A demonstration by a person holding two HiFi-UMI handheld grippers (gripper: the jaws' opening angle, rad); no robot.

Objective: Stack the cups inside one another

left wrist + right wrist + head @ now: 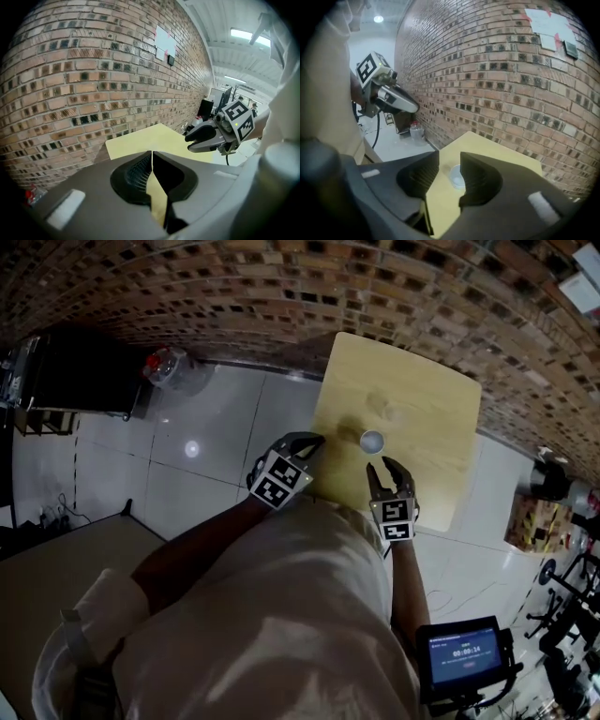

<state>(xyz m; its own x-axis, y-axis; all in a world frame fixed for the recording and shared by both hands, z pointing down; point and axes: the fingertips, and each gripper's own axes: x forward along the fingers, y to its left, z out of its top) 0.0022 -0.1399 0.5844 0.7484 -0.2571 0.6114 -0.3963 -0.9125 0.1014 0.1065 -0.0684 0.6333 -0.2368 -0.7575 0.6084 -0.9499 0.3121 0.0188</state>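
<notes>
Partly hidden: the table [422, 381], whose near edge we lose behind both grippers and the person's pale shirt [281, 615].
Hard to make out: we cannot tell whether the cup [372, 440] is single or several nested; its pale wall blurs.
Cup, place: on the table, toward its near left part.
Cup, axis: long axis upright, mouth pointing up.
Left gripper [153, 157]: clenched on nothing, at the table's near left corner.
Right gripper [450, 159]: released, jaws spread, above the table's near edge; we see the cup on the table beyond the gap, untouched.
</notes>
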